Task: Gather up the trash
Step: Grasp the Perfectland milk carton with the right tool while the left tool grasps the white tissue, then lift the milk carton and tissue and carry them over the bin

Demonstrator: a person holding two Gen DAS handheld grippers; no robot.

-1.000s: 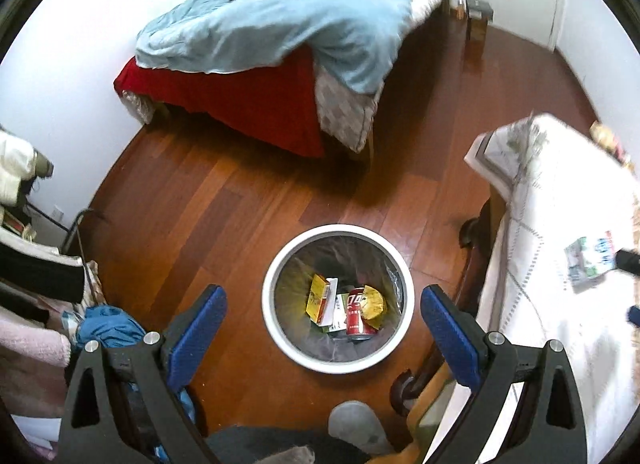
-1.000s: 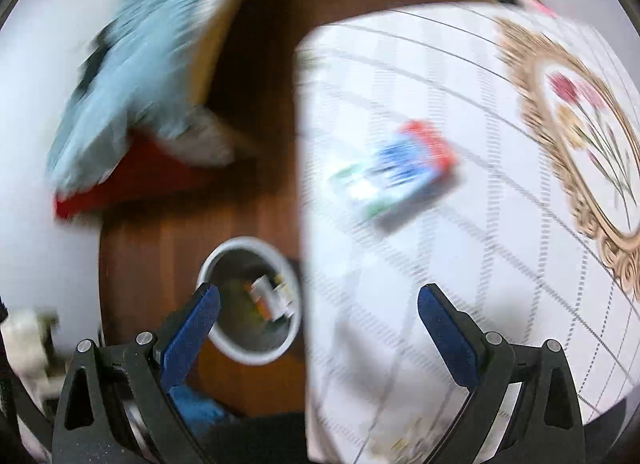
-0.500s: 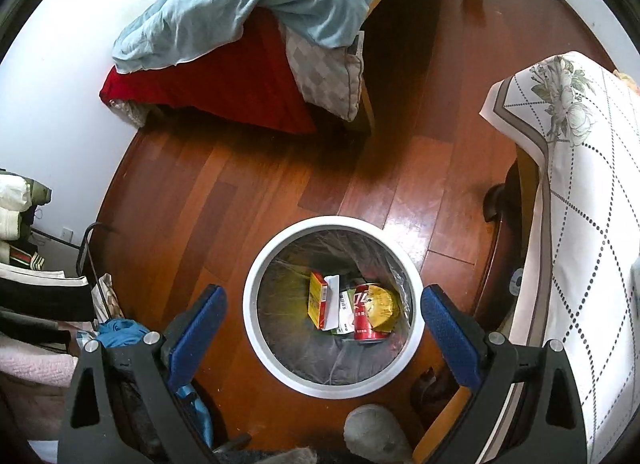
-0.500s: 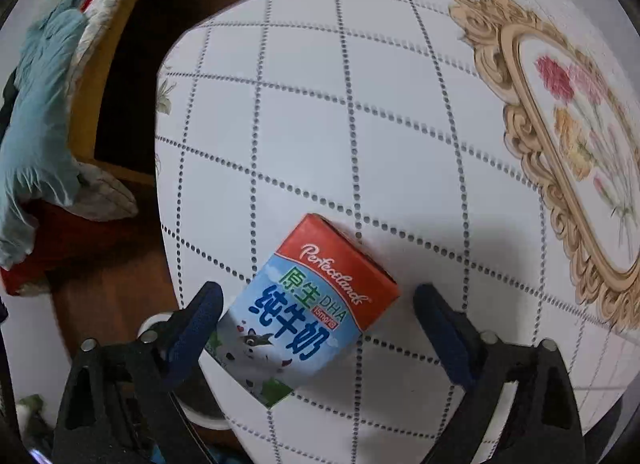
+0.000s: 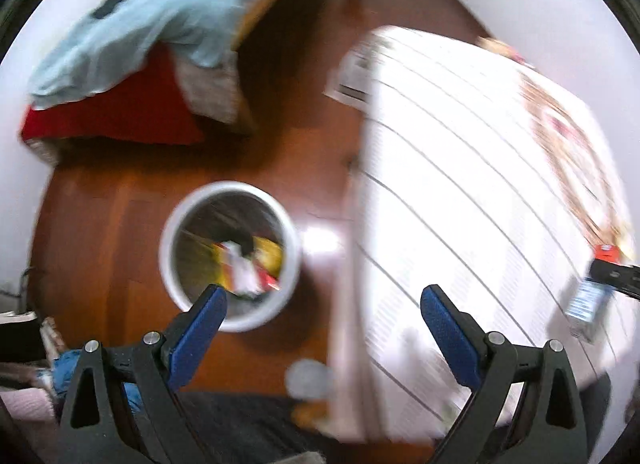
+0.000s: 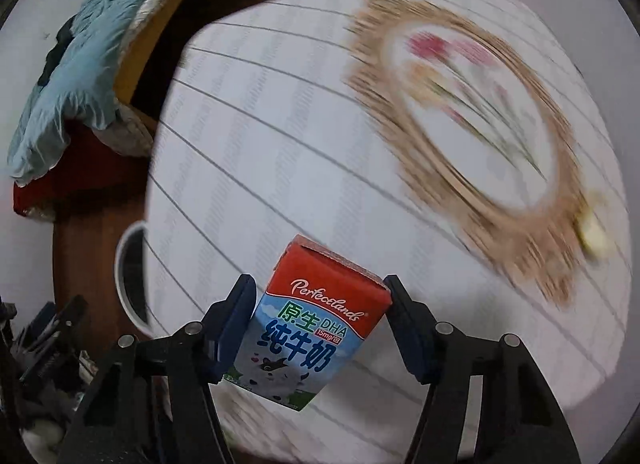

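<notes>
1. Spreading across most of the right wrist view, the white tablecloth (image 6: 280,144) lies under the held trash; the trash bin (image 5: 230,256) stands on the floor to the left of it, well apart.
2. Left gripper (image 5: 324,312) hangs spread and empty near the bin.
3. Right gripper (image 6: 320,304), the one at work, pinches the milk carton (image 6: 312,328) across its narrow sides, long axis pointing forward. Red top, blue-white body, undented.
</notes>
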